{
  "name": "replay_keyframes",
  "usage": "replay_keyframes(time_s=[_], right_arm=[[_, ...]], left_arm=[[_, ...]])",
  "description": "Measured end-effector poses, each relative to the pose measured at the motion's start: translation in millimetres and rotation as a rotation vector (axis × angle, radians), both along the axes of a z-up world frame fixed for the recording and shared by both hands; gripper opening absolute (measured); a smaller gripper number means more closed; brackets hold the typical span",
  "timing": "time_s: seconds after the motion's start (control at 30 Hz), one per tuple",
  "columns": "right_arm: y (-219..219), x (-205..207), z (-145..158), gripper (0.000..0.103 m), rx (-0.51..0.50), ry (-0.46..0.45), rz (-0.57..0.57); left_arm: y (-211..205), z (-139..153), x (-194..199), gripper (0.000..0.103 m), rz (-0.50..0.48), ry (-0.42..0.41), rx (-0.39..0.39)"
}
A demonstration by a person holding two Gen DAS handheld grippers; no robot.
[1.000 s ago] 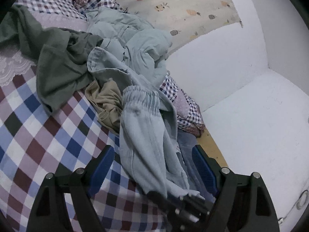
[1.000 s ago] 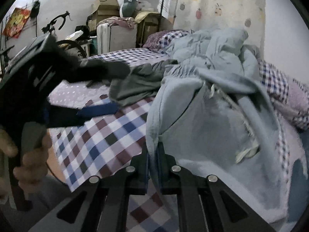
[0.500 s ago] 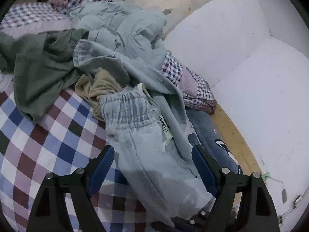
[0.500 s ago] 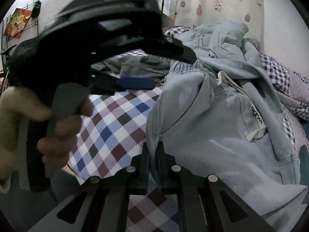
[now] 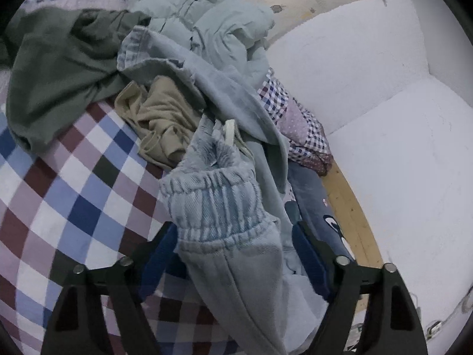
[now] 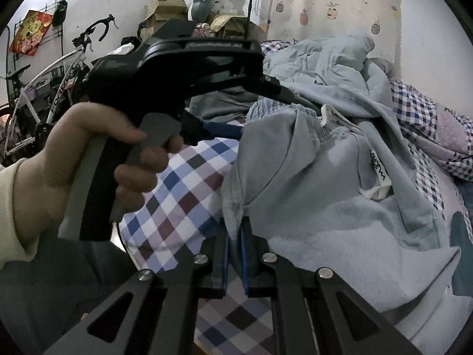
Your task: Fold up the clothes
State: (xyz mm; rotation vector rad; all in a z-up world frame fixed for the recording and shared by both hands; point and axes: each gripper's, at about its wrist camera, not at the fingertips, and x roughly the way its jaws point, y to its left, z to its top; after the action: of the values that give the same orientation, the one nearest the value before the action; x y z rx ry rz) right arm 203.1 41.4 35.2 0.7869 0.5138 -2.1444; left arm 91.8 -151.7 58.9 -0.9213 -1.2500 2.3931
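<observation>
A bed (image 5: 74,195) with a checked cover in blue, maroon and white carries a heap of clothes. Largest in the heap is a pale blue quilted jacket (image 5: 207,14) at the far side, with a dark green garment (image 5: 59,68) to its left and a tan garment (image 5: 159,121) crumpled in front. The light blue trousers (image 6: 325,195) lie nearest, spread toward the bed's near edge.

The left gripper (image 5: 233,254) straddles the trousers' gathered waistband (image 5: 215,204); its jaws have just been closing, though the blue pads seem not yet to press the cloth, and the view there is poor. The right gripper (image 6: 235,254) has its jaws nearly together, pinching an edge of the trousers. A hand (image 6: 88,159) grips the left gripper's handle.
</observation>
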Motion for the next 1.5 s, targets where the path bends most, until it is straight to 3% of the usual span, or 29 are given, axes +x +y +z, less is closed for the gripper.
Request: replay_keyframes(time_s=[0.17,0.23,0.33,0.53,0.6,0.63,0.67,0.77,0.93,1.1,1.17,1.27,1.4,1.5], right_arm=[[7,0,3,0.005,-0.014,-0.005,-0.016],[8,1,2,0.005,-0.008,-0.002,-0.017],[9,0,-1,0.006,-0.009,-0.002,-0.025],[9,-2,-10,0.010,-0.032,-0.022,-0.049],[7,-1,-13,0.019,-0.023,-0.008,-0.057],[6,0,-14,0.032,-0.018,0.003,-0.061],[6,1,-14,0.041,-0.018,0.015,-0.060],[6,5,-15,0.043,-0.011,0.049,-0.058],[6,8,-18,0.043,0.017,0.085,-0.054],[6,10,-18,0.037,0.056,0.140,-0.068],[6,9,-15,0.017,0.059,0.149,-0.071],[8,8,-13,0.014,0.056,0.151,-0.075],[10,9,-13,0.014,0.052,0.146,-0.079],[10,9,-14,0.014,0.048,0.145,-0.078]], left_arm=[[2,-6,-8,0.061,-0.013,-0.028,0.023],[1,-5,-8,0.043,-0.004,-0.023,0.024],[-2,-6,-5,0.031,0.025,-0.027,0.018],[-6,-7,0,0.026,0.068,-0.016,0.015],[-9,-9,1,0.026,0.074,-0.024,0.028],[-10,-11,0,0.026,0.076,-0.031,0.036],[-11,-13,-1,0.027,0.077,-0.039,0.044],[-11,-17,-3,0.033,0.075,-0.059,0.053],[-12,-26,-9,0.058,0.077,-0.112,0.077],[-16,-36,-10,0.063,0.089,-0.150,0.133],[-16,-37,-9,0.063,0.088,-0.149,0.151],[-19,-37,-5,0.066,0.074,-0.127,0.216],[-26,-36,4,0.079,0.069,-0.080,0.300],[-28,-37,2,0.082,0.078,-0.083,0.310]])
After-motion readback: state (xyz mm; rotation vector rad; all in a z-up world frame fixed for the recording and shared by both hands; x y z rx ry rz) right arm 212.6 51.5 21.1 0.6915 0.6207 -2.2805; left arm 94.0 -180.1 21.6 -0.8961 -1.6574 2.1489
